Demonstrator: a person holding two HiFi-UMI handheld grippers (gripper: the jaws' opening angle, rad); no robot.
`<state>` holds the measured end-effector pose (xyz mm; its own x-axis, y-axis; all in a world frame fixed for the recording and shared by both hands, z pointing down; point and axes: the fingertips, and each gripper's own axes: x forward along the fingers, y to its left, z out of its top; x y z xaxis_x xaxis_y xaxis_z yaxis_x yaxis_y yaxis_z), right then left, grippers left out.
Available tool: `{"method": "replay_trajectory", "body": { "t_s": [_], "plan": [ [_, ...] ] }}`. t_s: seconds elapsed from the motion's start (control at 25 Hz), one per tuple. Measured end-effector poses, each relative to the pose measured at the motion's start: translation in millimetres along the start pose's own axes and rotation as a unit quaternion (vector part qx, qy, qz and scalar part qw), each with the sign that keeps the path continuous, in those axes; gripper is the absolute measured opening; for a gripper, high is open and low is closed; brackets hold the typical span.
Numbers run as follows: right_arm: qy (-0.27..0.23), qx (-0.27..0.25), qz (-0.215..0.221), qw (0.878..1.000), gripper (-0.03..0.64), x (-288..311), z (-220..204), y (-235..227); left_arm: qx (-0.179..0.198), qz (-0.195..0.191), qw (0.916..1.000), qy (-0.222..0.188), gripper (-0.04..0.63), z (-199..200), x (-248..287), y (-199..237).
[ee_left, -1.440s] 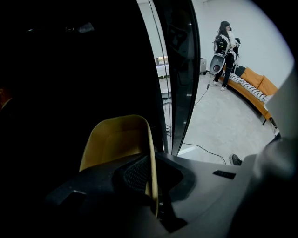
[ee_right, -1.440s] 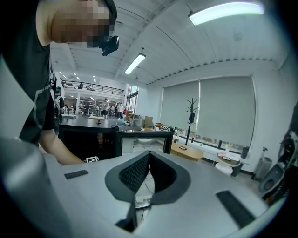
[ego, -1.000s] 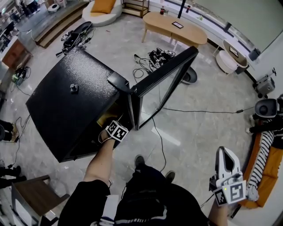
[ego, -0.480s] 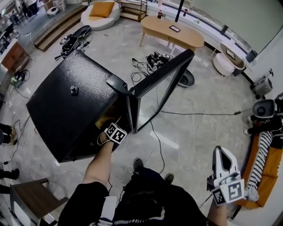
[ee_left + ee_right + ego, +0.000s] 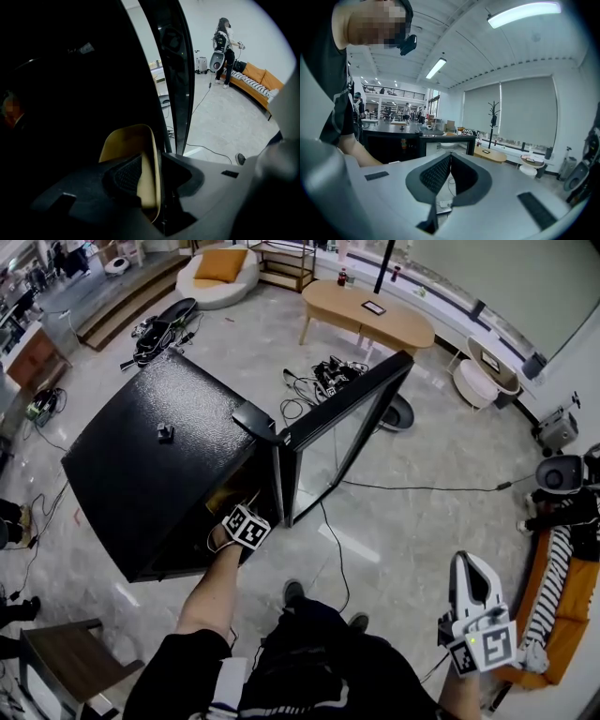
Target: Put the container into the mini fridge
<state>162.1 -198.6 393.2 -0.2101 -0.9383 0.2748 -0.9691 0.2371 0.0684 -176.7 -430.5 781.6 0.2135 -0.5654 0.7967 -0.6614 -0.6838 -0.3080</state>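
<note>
Opening now, after a second pinched tight, are the jaws of the left gripper (image 5: pixel 154 174). The hand itself stays where it was, reaching into the mouth of the mini fridge (image 5: pixel 159 465) at the centre left of the head view. The container (image 5: pixel 126 143), a pale yellow tub, sits inside that dark cavity, one thin wall still standing edge-on between the parting pads. This looks like the release, so the placing step seems all but done, with only pulling the hand out left. The tub's hollow faces left in the left gripper view. Its long axis seems to run away from the camera, deeper into the fridge, though the gloom hides its far end. Further right, the door (image 5: pixel 342 427) stands open. At the lower right the right gripper (image 5: pixel 450 161) is closed on nothing and held well away.
</note>
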Motion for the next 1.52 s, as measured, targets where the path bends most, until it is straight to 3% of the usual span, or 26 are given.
{"method": "replay_trajectory", "body": {
  "t_s": [0.4, 0.6, 0.84, 1.2, 1.52],
  "plan": [
    [-0.013, 0.003, 0.029, 0.999, 0.017, 22.0, 13.7, 14.6, -0.034, -0.008, 0.9975, -0.061, 0.149, 24.7, -46.8, 0.1],
    [-0.023, 0.003, 0.07, 0.997, 0.017, 45.2, 23.2, 26.6, -0.048, -0.014, 0.9928, -0.109, 0.147, 48.8, -84.2, -11.9],
    [-0.037, 0.001, 0.136, 0.99, 0.017, 78.7, 31.4, 35.3, -0.093, -0.005, 0.9834, -0.156, 0.14, 72.9, -128.8, -19.6],
    [-0.064, -0.018, 0.249, 0.966, 0.017, 121.6, 56.4, 46.0, -0.167, 0.067, 0.9599, -0.215, 0.069, 105.8, -216.8, -6.6],
    [-0.087, -0.022, 0.332, 0.939, 0.017, 140.0, 77.1, 55.0, -0.219, 0.143, 0.9287, -0.263, 0.035, 136.6, -291.7, -4.8]
  ]
}}
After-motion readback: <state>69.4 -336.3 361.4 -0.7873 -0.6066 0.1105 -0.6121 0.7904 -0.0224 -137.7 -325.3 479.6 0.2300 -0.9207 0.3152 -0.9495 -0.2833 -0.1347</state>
